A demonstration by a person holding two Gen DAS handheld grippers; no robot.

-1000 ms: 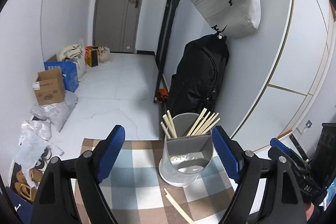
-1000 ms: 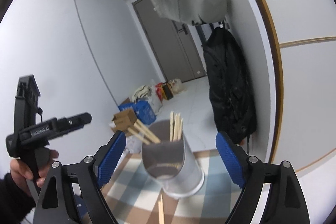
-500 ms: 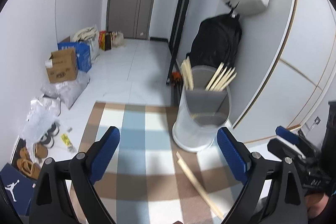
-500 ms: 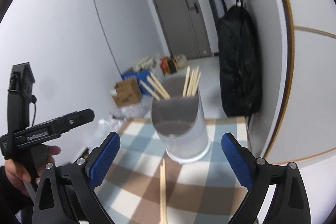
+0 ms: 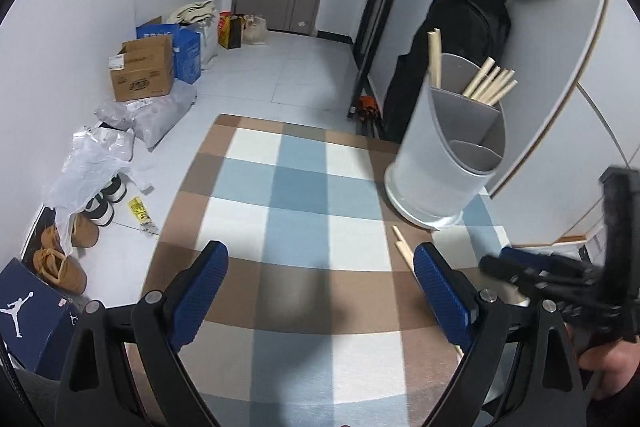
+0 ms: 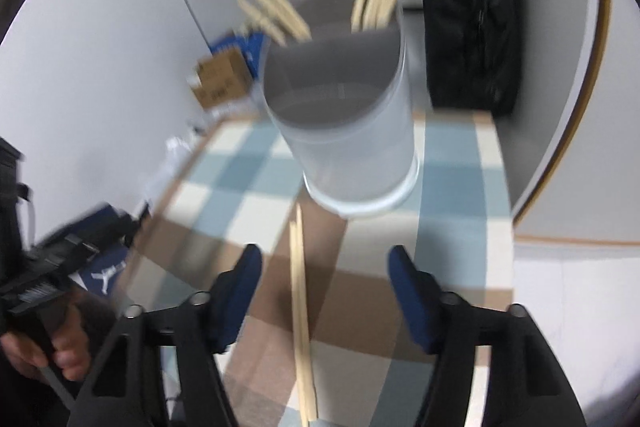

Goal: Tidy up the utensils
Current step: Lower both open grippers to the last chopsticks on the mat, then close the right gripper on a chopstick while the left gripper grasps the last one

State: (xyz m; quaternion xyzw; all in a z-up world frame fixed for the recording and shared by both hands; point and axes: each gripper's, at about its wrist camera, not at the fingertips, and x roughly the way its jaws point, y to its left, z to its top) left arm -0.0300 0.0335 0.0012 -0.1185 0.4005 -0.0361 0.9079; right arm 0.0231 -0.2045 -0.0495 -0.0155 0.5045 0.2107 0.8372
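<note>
checked cloth [image 5: 304, 187] on table; white tile floor [image 5: 280, 67]; left gripper [image 5: 320, 291] wide apart, right gripper [image 6: 326, 291] closing, both empty.

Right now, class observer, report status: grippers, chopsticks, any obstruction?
Left gripper open, empty. Right gripper open, jaws just closing around the loose chopsticks on the checked cloth. Utensil holder upright beyond. Nothing in the way.

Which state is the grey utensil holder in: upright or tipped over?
Upright. The utensil holder stands on its base on the checked cloth, chopsticks poking from its top.
</note>
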